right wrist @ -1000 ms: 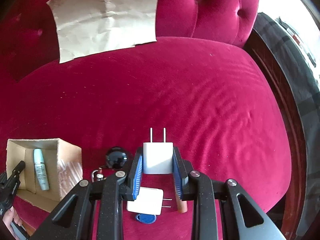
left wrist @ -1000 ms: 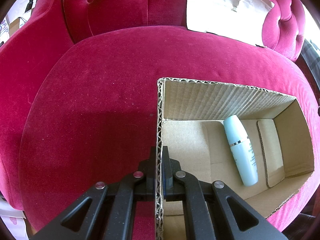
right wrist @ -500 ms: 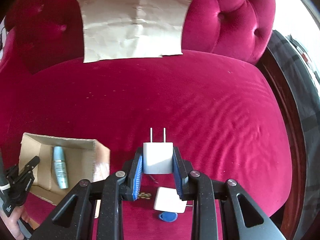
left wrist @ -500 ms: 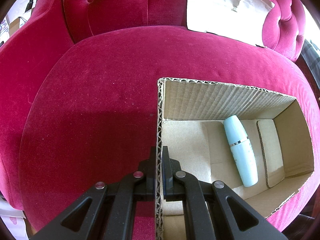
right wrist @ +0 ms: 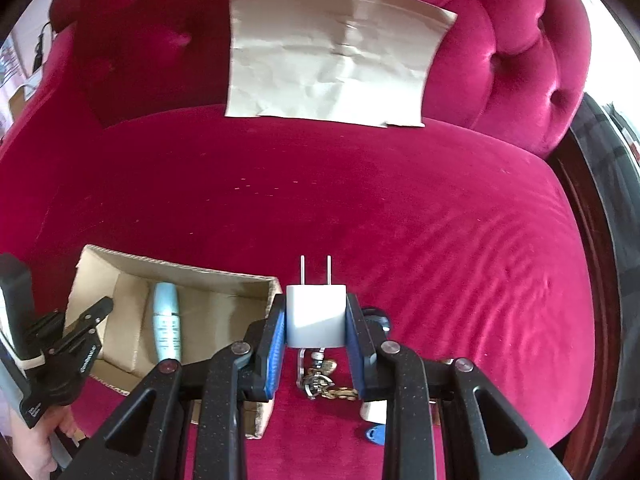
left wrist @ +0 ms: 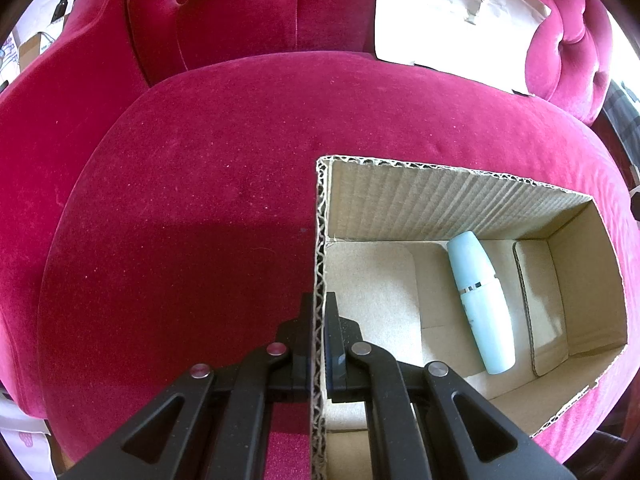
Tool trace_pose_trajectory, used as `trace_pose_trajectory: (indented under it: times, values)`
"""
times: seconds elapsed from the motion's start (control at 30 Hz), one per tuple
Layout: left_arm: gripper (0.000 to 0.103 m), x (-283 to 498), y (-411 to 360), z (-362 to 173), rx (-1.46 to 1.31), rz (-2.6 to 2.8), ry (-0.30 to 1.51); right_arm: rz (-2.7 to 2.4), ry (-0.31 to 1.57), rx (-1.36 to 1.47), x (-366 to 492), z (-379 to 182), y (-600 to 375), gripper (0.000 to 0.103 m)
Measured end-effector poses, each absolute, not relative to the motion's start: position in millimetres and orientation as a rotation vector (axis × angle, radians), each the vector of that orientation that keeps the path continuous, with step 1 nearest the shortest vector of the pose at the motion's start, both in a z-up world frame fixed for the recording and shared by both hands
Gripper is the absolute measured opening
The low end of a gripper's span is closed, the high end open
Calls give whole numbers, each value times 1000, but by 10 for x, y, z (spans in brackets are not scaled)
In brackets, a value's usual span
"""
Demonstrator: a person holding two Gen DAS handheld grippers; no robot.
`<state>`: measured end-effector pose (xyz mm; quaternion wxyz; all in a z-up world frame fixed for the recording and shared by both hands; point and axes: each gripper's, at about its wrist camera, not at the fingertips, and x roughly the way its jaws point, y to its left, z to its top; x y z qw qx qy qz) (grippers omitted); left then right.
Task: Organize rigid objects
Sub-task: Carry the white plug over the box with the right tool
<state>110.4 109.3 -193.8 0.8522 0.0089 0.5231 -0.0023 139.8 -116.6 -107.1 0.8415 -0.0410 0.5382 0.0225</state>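
left gripper [left wrist: 320,320] fingers clamped on near wall of cardboard box [left wrist: 460,196], one finger inside, one outside. box sits on crimson velvet seat [left wrist: 200,200], open top. pale blue bottle [left wrist: 480,304] lies flat on box floor. right gripper [right wrist: 316,320] fingers pinch white plug adapter [right wrist: 316,312] by its sides, two prongs pointing away, held just right of box's right wall, above seat. below it on seat: bunch of keys [right wrist: 320,380], blue tag [right wrist: 374,434]. crumpled paper sheet [right wrist: 332,60] leans on backrest.
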Motion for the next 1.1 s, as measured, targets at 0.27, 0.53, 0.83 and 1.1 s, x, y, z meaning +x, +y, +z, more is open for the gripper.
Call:
trace_pose_trajectory:
  times: [0.27,0.53,0.83,1.1]
  values:
    - [3,1113,1093,-1940,18,-4,1102,118,1136,-110,1374,-1117,-882,28]
    - [3,1119,1093,-1937,18,-5,1103,164,1144,-130,1324,-1204,-668,28]
    - [3,1115,1077,-1941,22,-6,1102,210,1169,-137,1318,-1389,-454,28]
    - [3,1112,1066,-1947,23,-5,1101,222,1207,-130,1340,-1622,-377,29]
